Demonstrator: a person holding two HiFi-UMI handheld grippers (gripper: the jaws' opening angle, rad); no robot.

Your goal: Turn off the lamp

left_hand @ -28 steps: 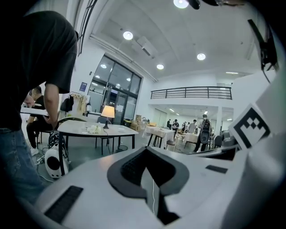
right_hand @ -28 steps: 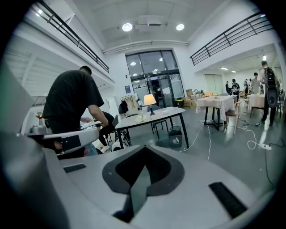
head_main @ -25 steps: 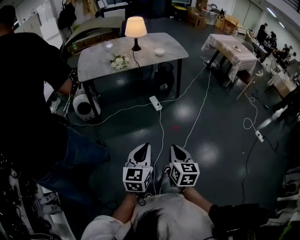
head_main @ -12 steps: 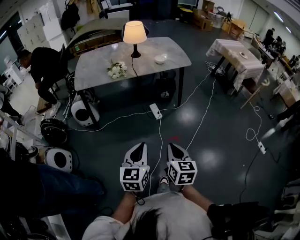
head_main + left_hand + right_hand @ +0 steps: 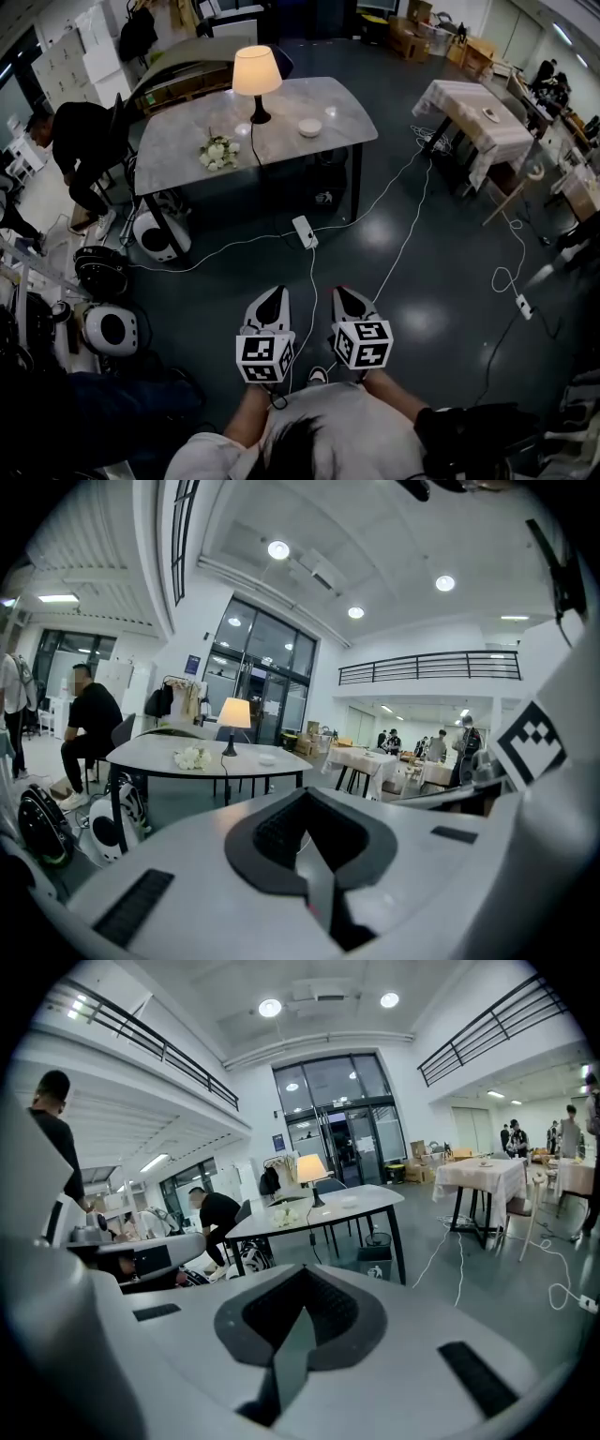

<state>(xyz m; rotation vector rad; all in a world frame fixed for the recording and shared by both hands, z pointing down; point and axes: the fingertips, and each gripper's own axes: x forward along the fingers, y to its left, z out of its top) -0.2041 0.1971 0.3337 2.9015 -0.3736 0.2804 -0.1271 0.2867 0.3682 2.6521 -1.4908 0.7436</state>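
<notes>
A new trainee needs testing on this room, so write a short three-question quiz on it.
1. True or false: the lamp on the grey table is lit.
2. In the head view, what lies on the table left of the lamp? A) white flowers B) a laptop C) a kettle
3. Are the left claw and the right claw open or shut, and what do they hold?
Key: 1 true. 2 A. 3 both shut, holding nothing.

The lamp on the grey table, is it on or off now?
On. The lamp glows warm yellow at its top in all three views.
</notes>
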